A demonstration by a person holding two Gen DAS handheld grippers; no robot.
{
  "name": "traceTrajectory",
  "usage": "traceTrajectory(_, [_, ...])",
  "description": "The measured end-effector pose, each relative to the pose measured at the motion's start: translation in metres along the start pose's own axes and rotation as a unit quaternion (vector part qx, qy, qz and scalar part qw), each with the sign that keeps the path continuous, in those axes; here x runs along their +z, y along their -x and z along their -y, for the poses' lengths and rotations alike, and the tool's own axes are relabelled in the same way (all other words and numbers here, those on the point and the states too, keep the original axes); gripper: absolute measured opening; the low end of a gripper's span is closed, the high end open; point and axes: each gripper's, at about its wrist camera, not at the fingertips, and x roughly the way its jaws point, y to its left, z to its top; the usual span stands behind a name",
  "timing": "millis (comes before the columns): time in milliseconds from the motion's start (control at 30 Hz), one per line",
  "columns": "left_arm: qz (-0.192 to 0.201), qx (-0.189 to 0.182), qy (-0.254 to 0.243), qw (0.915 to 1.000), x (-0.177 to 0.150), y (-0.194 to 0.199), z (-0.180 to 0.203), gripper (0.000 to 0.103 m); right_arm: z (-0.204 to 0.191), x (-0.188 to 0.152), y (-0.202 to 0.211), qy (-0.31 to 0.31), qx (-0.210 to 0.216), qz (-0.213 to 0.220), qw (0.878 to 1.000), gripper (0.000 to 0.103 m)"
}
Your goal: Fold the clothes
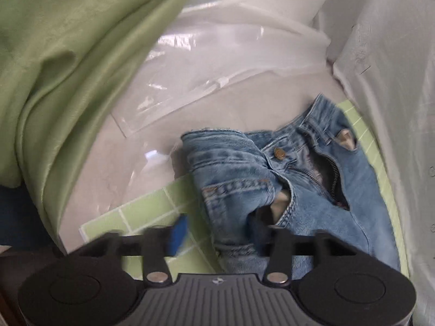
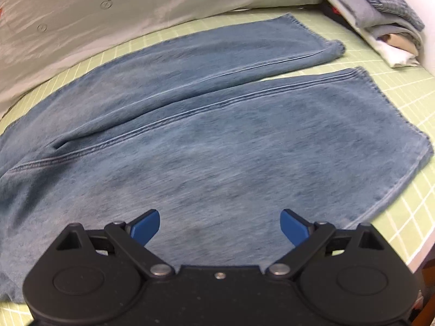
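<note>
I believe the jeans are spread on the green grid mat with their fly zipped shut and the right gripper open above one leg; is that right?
Not quite: the fly is unzipped and gaping below the brass button, as the left wrist view shows. The rest holds: the jeans lie spread on the green grid mat, and the right gripper is open above one leg.

The left wrist camera sits just behind the left gripper (image 1: 217,228) and looks down and forward, close over the waistband end of the jeans (image 1: 285,179) on the green gridded mat (image 1: 141,214). The right wrist camera sits behind the right gripper (image 2: 219,224), low and near, facing along the jeans' 2 legs (image 2: 217,135). The 2 views share the jeans and the mat (image 2: 402,87), at opposite ends.
</note>
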Motion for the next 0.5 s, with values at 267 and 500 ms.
traceTrajectory(267, [0.039,-0.027,-0.038,0.9982,-0.023,0.041,0.029,0.084,0.076,0.010,0.006,-0.077,-0.043,0.019,0.996,0.096])
traceTrajectory(500, [0.048,-0.030,-0.067,0.9961,-0.072,0.069,0.064,0.084,0.168,0.020,-0.001,-0.152,-0.075,0.028,0.985,0.092])
